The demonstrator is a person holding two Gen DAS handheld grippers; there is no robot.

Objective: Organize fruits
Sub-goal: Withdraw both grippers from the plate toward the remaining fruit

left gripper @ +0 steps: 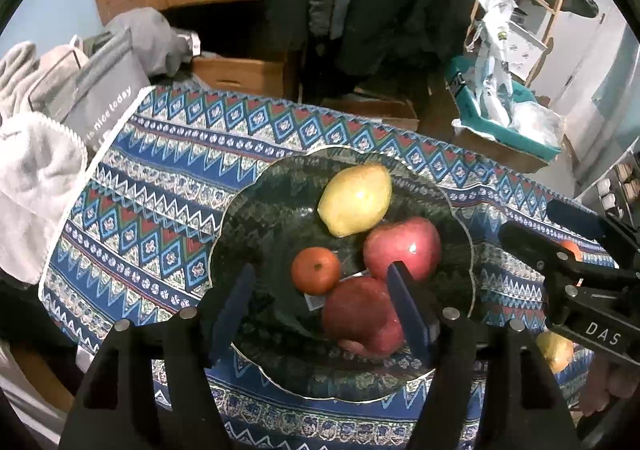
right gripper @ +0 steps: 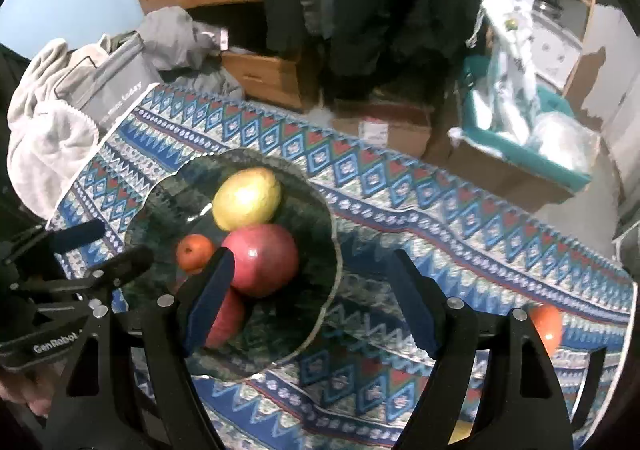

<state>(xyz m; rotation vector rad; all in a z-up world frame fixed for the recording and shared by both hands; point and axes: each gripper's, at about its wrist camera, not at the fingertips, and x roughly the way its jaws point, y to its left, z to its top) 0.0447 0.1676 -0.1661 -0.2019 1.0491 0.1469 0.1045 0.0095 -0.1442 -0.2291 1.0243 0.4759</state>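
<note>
A dark green glass plate (left gripper: 256, 218) (right gripper: 320, 218) on the patterned tablecloth holds a yellow pear-like fruit (left gripper: 355, 199) (right gripper: 246, 196), a red apple (left gripper: 402, 248) (right gripper: 264, 258), a small tangerine (left gripper: 316, 270) (right gripper: 195, 252) and a second red apple (left gripper: 360, 316) (right gripper: 226, 320). My left gripper (left gripper: 322, 306) hangs open above the plate's near side, over the second apple, its pads not pressing on it. Just right of the plate, my right gripper (right gripper: 312, 302) stands open over plate rim and cloth, holding nothing. An orange (right gripper: 546, 324) (left gripper: 570, 248) and a yellowish fruit (left gripper: 554, 350) lie on the cloth at right.
The tablecloth (left gripper: 168, 178) covers a small table. Grey towels and a grey bag (left gripper: 100, 98) sit at its left end. Cardboard boxes (left gripper: 240, 74), hanging dark coats and a teal box with plastic wrapping (left gripper: 504, 122) stand behind it.
</note>
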